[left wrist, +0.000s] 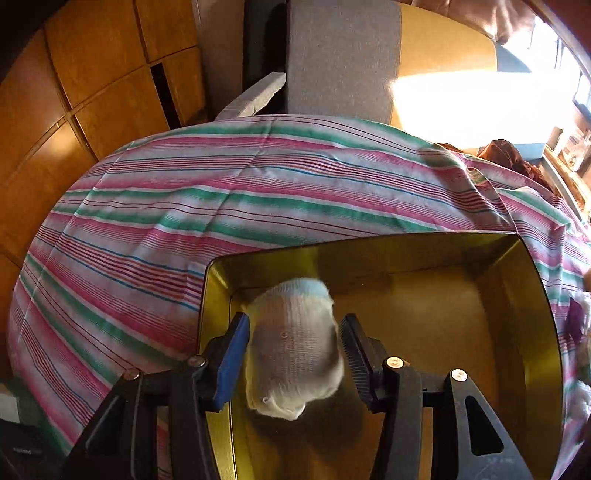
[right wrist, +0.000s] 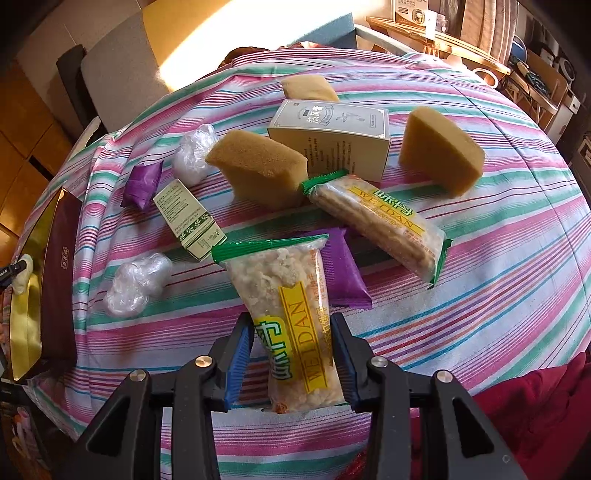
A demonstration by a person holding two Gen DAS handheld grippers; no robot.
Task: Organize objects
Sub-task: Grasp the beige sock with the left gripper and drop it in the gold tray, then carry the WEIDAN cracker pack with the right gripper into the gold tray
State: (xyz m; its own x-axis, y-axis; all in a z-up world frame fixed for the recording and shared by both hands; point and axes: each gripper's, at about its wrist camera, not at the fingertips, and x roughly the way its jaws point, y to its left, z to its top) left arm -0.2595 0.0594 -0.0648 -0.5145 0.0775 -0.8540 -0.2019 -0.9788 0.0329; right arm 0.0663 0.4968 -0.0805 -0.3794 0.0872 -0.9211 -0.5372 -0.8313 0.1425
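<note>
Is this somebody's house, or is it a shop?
Probably a home. A striped cloth covers the table, a grey chair stands behind it with wooden cupboards alongside, and a cluttered shelf stands at the far side.

Both grippers, left gripper and right gripper, have black angular arms, silver screws, and blue ribbed finger pads.

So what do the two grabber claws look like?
Both look alike. The left gripper and the right gripper have chunky black plastic arms joined by round silver bolts. Each has two flat fingers with ridged pads: blue shows on both right pads, and on one left pad. No cables or sleeves show.
</note>
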